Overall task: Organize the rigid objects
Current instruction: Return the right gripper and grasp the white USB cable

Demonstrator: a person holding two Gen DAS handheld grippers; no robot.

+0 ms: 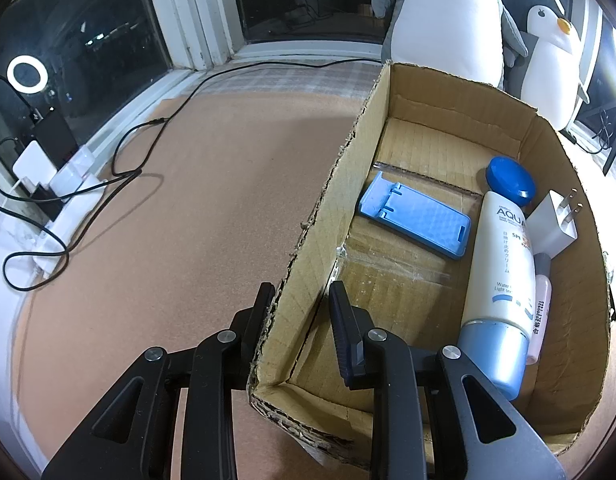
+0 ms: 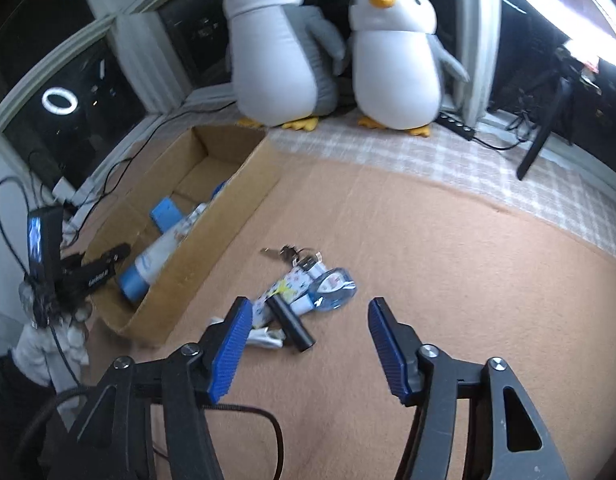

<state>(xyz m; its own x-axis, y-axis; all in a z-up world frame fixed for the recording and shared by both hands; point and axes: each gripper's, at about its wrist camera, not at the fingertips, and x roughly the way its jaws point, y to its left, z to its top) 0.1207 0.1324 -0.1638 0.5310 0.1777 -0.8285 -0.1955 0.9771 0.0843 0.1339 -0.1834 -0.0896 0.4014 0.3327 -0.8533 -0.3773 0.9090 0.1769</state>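
Box (image 1: 555, 216) cardboard, torn rim; left gripper (image 1: 302, 296) clamps wall; right gripper (image 2: 308, 320) spread, empty.

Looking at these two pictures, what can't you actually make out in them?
- Left wrist view: the pink tube is half hidden behind the white bottle.
- Right wrist view: the pile beside the cardboard box is blurred, so its small items stay unclear apart from the keys.
- Right wrist view: the box wall hides most of its contents.
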